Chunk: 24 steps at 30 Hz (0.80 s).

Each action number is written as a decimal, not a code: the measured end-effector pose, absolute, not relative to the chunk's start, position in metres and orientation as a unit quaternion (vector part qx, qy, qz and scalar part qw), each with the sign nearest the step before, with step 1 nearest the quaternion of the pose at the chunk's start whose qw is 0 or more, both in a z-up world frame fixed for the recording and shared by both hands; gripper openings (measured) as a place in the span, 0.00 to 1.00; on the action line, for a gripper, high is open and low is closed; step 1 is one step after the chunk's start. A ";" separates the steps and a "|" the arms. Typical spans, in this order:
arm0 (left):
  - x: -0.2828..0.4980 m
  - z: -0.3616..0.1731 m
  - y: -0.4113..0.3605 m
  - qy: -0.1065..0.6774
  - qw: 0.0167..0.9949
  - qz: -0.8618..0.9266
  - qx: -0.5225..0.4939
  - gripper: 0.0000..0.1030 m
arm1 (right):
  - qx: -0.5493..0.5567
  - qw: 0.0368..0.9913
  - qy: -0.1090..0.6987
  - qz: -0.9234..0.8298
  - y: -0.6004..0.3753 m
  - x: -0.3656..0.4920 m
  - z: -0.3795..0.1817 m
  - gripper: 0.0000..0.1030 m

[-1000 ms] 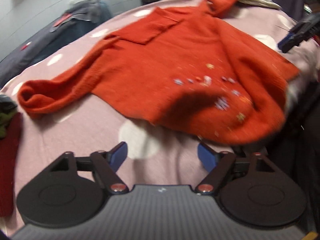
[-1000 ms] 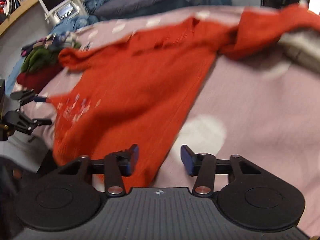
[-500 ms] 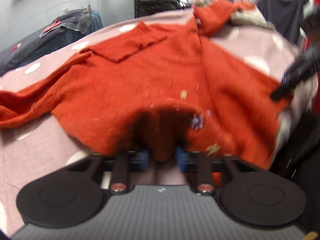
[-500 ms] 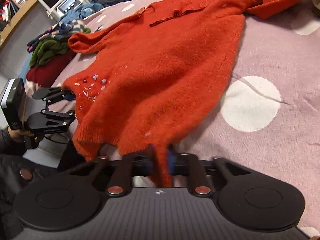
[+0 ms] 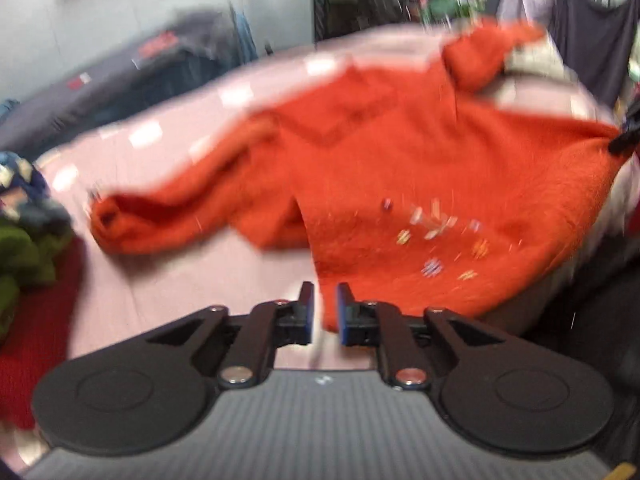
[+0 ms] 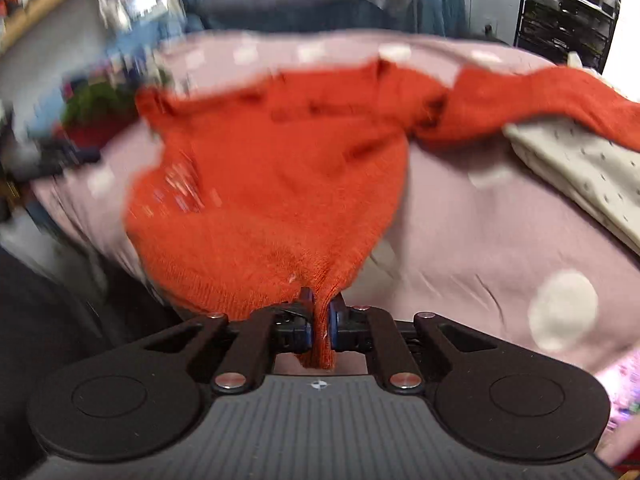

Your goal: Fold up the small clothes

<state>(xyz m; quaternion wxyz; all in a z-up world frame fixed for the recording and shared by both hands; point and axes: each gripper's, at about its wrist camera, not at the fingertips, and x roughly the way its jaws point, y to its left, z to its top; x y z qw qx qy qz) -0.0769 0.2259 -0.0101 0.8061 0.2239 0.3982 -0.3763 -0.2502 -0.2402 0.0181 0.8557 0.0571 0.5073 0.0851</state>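
Observation:
An orange knit sweater with small embroidered flowers lies spread on a pink bed cover with white dots. Its lower hem is raised off the bed. My left gripper has one hem corner between its pads; the jaws are opening slightly and the cloth sits against the right pad. My right gripper is shut on the other hem corner of the sweater, with a tuft of cloth hanging below the pads. One sleeve trails over a beige garment. Both views are blurred.
A folded beige dotted garment lies at the bed's far right. A pile of green and red clothes sits at the left edge. A black shelf rack and dark hanging clothes stand behind the bed.
Both grippers went from open above the bed to closed on the sweater's hem corners. They have since risen, pulling the hem up off the cover.

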 end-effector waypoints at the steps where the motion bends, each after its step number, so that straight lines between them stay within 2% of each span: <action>1: -0.079 -0.022 0.223 0.403 0.801 -0.376 0.234 0.35 | 0.046 0.840 0.534 0.082 -0.237 -0.251 0.004 0.15; 2: -0.081 -0.033 0.220 0.404 0.797 -0.378 0.241 0.43 | 0.042 0.829 0.552 0.073 -0.236 -0.251 -0.010 0.16; 3: -0.084 -0.043 0.219 0.402 0.794 -0.386 0.243 0.57 | 0.046 0.824 0.562 0.060 -0.237 -0.251 -0.023 0.16; 4: -0.087 -0.051 0.219 0.402 0.791 -0.392 0.242 0.59 | 0.053 0.820 0.568 0.054 -0.239 -0.251 -0.034 0.16; 8: -0.093 -0.064 0.236 0.420 0.780 -0.417 0.203 0.59 | 0.092 0.819 0.565 0.033 -0.250 -0.254 -0.050 0.22; 10: -0.094 -0.070 0.251 0.433 0.774 -0.431 0.168 0.67 | 0.091 0.823 0.561 0.023 -0.248 -0.257 -0.048 0.31; 11: -0.095 -0.074 0.256 0.440 0.770 -0.436 0.152 0.67 | 0.092 0.825 0.558 0.022 -0.249 -0.258 -0.046 0.38; 12: -0.098 -0.083 0.254 0.442 0.769 -0.439 0.144 0.67 | 0.095 0.827 0.553 0.023 -0.250 -0.257 -0.046 0.51; 13: -0.101 -0.088 0.254 0.444 0.766 -0.445 0.137 0.67 | 0.100 0.829 0.549 0.022 -0.251 -0.257 -0.046 0.56; 14: -0.104 -0.094 0.251 0.445 0.759 -0.454 0.138 0.66 | 0.106 0.829 0.549 0.025 -0.251 -0.257 -0.047 0.61; 17: -0.113 -0.107 0.235 0.434 0.759 -0.459 0.158 0.56 | 0.112 0.823 0.555 0.036 -0.249 -0.256 -0.052 0.63; 19: -0.108 -0.102 0.225 0.436 0.760 -0.460 0.145 0.15 | 0.113 0.820 0.560 0.034 -0.248 -0.256 -0.056 0.64; 21: -0.094 -0.088 0.217 0.459 0.751 -0.466 0.088 0.15 | 0.129 0.818 0.560 0.029 -0.251 -0.254 -0.059 0.67; 22: -0.091 -0.078 0.214 0.449 0.757 -0.470 0.060 0.15 | 0.137 0.817 0.560 0.028 -0.252 -0.252 -0.059 0.64; 23: -0.088 -0.061 0.216 0.421 0.768 -0.482 0.025 0.15 | 0.139 0.817 0.559 0.030 -0.251 -0.251 -0.057 0.33; 24: -0.084 -0.045 0.220 0.397 0.777 -0.488 -0.010 0.15 | 0.139 0.821 0.552 0.037 -0.249 -0.250 -0.053 0.11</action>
